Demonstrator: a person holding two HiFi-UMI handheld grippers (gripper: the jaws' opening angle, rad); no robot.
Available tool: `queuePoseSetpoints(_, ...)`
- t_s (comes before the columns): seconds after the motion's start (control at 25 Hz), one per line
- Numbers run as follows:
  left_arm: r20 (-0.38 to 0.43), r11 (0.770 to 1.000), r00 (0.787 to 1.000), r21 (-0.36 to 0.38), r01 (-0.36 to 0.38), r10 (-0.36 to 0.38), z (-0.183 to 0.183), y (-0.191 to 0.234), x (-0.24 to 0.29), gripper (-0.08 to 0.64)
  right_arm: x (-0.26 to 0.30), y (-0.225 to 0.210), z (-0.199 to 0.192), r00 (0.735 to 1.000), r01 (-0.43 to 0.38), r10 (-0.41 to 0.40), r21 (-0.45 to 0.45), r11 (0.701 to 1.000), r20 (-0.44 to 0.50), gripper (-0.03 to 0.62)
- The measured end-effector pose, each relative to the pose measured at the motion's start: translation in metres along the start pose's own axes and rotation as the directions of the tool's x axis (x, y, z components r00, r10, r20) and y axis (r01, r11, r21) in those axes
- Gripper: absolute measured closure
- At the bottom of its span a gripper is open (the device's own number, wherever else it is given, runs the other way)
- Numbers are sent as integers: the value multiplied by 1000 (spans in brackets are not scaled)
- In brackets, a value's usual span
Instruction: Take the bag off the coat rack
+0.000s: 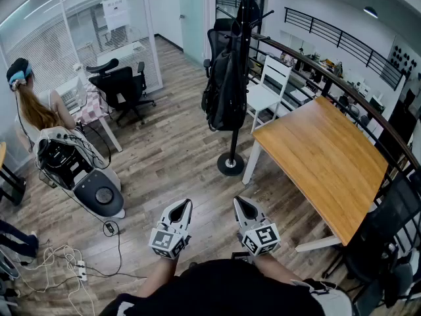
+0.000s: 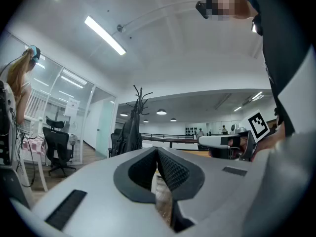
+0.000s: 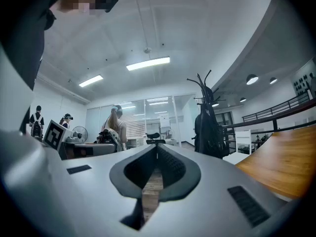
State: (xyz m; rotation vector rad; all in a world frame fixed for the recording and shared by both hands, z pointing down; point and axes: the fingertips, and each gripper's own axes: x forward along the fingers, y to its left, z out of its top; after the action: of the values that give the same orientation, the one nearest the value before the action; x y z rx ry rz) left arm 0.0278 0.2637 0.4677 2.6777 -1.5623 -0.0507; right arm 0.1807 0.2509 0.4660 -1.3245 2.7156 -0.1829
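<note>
Wooden floor [image 1: 171, 157] separates the hanging bag [image 1: 223, 91] from both closed jaws.

Matt black cloth bag [image 1: 223, 91], black metal coat rack [image 1: 234, 140], smooth satin wooden table [image 1: 329, 157], wood-grain plank floor [image 1: 171, 157].

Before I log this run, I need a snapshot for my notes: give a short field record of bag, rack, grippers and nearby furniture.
coat rack: black, upright on a round base
bag: black, hanging on the coat rack
left gripper: shut, empty, well short of the rack
right gripper: shut, empty, beside the left
table: wooden, right of the rack
white chair: behind the rack
</note>
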Motion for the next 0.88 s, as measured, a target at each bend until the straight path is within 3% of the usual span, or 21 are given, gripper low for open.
queuePoseSetpoints(0.4,-5,998,998,28,-61,61,-9,-7,-6,545,-22,-19,-6,1000,4,-4,5,1000,-26,558)
queuePoseSetpoints(0.72,-23,1000,1000,-13,-16,16,-26,-39,10,545,-55,-49,-5,1000,-11,10,81,997,10,558)
queuePoseSetpoints(0.88,-29,1000,999,-18,13,-13,-30,-60,21,545,-71,-70,-13,1000,6,-5,61,998,-7,558)
